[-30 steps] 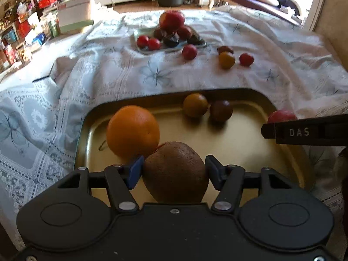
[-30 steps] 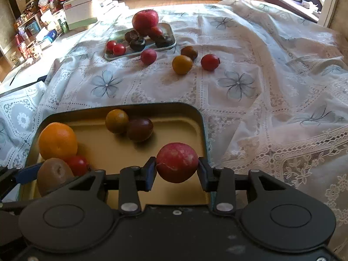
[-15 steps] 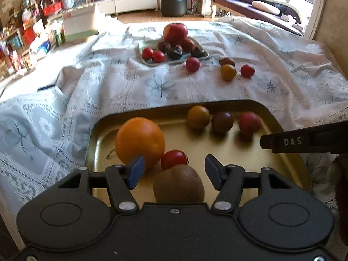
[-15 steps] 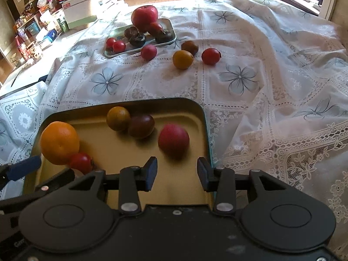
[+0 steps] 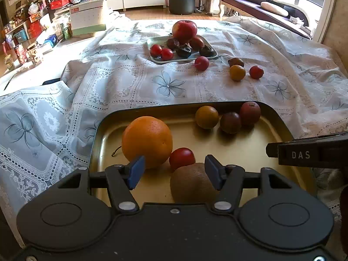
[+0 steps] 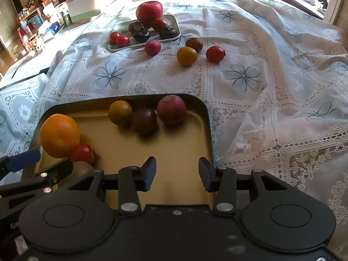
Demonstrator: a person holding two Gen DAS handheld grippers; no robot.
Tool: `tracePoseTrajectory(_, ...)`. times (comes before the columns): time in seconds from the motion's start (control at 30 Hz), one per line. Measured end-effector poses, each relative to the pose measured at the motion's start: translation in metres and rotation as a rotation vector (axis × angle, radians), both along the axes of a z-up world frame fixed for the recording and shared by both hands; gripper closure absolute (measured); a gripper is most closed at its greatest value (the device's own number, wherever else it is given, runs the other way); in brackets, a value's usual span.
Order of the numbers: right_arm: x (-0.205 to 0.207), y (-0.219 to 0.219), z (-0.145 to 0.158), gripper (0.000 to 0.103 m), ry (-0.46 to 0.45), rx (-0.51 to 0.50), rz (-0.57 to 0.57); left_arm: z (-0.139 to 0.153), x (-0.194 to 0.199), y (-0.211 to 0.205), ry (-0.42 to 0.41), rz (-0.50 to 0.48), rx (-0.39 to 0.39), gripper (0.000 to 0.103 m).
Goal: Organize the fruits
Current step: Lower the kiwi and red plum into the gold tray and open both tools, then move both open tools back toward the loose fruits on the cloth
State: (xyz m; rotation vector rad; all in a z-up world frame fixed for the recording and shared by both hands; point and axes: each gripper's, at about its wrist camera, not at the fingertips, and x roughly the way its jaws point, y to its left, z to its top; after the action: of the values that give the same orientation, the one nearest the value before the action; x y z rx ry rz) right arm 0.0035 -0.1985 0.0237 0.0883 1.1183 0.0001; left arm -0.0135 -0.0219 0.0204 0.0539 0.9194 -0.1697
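Fruit lies in two clusters on a lace tablecloth with blue flower prints. At the lower middle of both views sits a gold tray with a dark rim. In it, an orange rests at the left, touching a small red fruit, and a brown kiwi lies just below that, touching it. Along the tray's far edge stand three in a row: a yellow-orange fruit, a dark purple fruit and a dull red fruit, each touching its neighbour.

Left gripper has its blue-padded fingers spread wide; the kiwi sits low between them, near the right finger, and neither pad presses on it. Right gripper has had its fingers opening just now and they stand apart with only bare tray floor between them; the dull red fruit lies free, well above them in the frame.

Toward the upper middle, a small grey tray carries a large red apple, two small red fruits and several dark ones. Loose on the cloth just below it are a pink-red fruit, a brown fruit, a yellow fruit and a red fruit.
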Motion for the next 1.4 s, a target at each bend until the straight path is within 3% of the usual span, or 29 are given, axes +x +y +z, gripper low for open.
tracePoseTrajectory(0.3, 0.001, -0.002, 0.005, 0.048, 0.002, -0.029, 0.003, 0.005, 0.001, -0.006, -0.037, -0.007, 0.042, 0.039)
tracePoseTrajectory(0.47, 0.001, 0.001, 0.012, 0.047, -0.024, -0.094, 0.015, 0.007, 0.005, -0.007, -0.012, -0.021, 0.023, 0.039)
tracePoseTrajectory(0.63, 0.007, -0.001, 0.021, 0.046, -0.011, -0.076, 0.055, 0.011, 0.012, -0.007, -0.004, -0.027, 0.031, 0.039)
tracePoseTrajectory(0.93, 0.025, -0.005, 0.029, 0.046, -0.043, -0.194, 0.091, 0.027, 0.043, -0.008, -0.019, -0.026, 0.033, 0.039)
tracePoseTrajectory(1.1, 0.045, -0.016, 0.024, 0.046, -0.022, -0.228, 0.02, 0.032, 0.069, -0.012, -0.001, -0.031, 0.038, 0.039)
tracePoseTrajectory(1.17, 0.058, -0.018, 0.02, 0.046, 0.014, -0.266, 0.015, 0.032, 0.08, -0.014, 0.005, -0.027, 0.045, 0.039)
tracePoseTrajectory(1.27, 0.083, -0.016, 0.013, 0.047, 0.087, -0.414, 0.021, 0.034, 0.101, -0.017, -0.002, -0.012, 0.056, 0.039)
tracePoseTrajectory(1.33, 0.097, -0.014, 0.008, 0.051, 0.064, -0.525, 0.075, 0.034, 0.114, -0.019, -0.007, 0.004, 0.06, 0.039)
tracePoseTrajectory(1.4, 0.11, -0.02, 0.005, 0.053, 0.045, -0.546, 0.071, 0.033, 0.125, -0.022, -0.005, 0.013, 0.057, 0.039)
